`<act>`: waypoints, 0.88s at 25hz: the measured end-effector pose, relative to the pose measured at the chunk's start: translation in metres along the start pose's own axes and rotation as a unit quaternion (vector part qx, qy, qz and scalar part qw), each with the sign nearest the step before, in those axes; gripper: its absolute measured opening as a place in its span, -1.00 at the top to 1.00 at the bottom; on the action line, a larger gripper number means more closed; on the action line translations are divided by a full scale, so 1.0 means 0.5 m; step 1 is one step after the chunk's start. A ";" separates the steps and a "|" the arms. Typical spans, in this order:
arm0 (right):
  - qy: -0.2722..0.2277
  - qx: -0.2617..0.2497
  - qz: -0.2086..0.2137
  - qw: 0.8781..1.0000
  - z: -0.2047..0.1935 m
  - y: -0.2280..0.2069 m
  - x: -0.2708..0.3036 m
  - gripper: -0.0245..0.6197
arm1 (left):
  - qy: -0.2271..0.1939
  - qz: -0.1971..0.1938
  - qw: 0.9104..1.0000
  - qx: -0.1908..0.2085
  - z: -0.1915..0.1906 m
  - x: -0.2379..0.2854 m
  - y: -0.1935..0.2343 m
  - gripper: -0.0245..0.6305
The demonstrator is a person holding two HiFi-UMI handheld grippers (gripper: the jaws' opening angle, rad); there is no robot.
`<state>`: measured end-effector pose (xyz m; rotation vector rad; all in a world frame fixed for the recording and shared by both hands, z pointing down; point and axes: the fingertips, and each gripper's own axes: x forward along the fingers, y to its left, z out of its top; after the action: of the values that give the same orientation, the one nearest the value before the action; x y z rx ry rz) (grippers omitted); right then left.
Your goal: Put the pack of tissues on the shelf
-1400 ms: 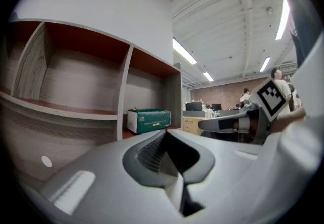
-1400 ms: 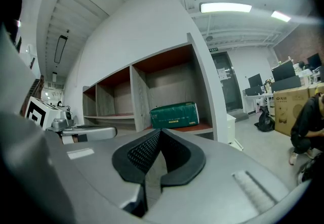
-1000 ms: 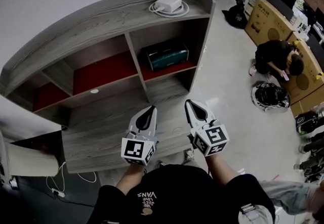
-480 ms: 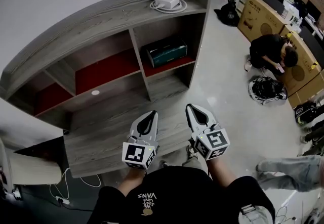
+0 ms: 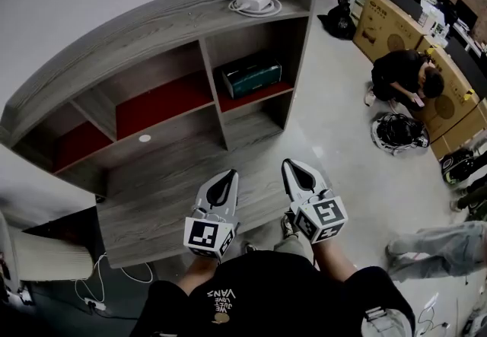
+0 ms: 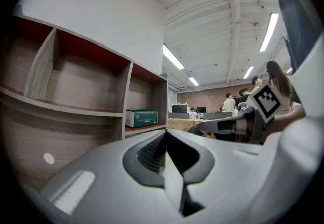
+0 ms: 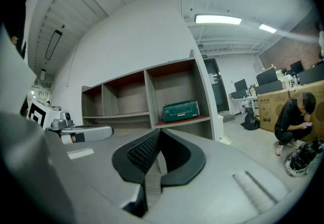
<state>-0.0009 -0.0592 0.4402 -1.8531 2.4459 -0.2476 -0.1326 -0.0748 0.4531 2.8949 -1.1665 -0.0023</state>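
Your left gripper (image 5: 224,180) and right gripper (image 5: 296,170) stay shut and empty, side by side above the lower ledge of the shelf (image 5: 144,27), barely shifted from a second ago. The green pack of tissues (image 5: 252,78) lies in the right-hand compartment, on the red board. A passer-by's legs (image 5: 435,247) have come in at the right
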 end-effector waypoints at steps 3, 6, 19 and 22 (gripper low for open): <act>0.000 -0.001 -0.004 1.000 -0.002 0.001 -0.005 0.91 | -0.002 0.001 1.000 -0.002 -0.001 -0.010 -0.001 0.77; 0.001 0.001 -0.007 1.000 -0.008 0.001 -0.009 0.91 | -0.001 0.003 1.000 0.003 0.002 -0.016 0.001 0.77; -0.003 0.005 -0.018 1.000 -0.011 0.004 -0.018 0.91 | -0.005 0.006 1.000 0.001 0.003 -0.029 0.002 0.77; -0.004 0.004 -0.018 1.000 -0.009 0.005 -0.019 0.91 | -0.008 0.006 1.000 0.005 0.009 -0.030 0.000 0.77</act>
<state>-0.0012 -0.0488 0.4436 -1.8918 2.4052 -0.2527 -0.1433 -0.0644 0.4486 2.9023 -1.1913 -0.0198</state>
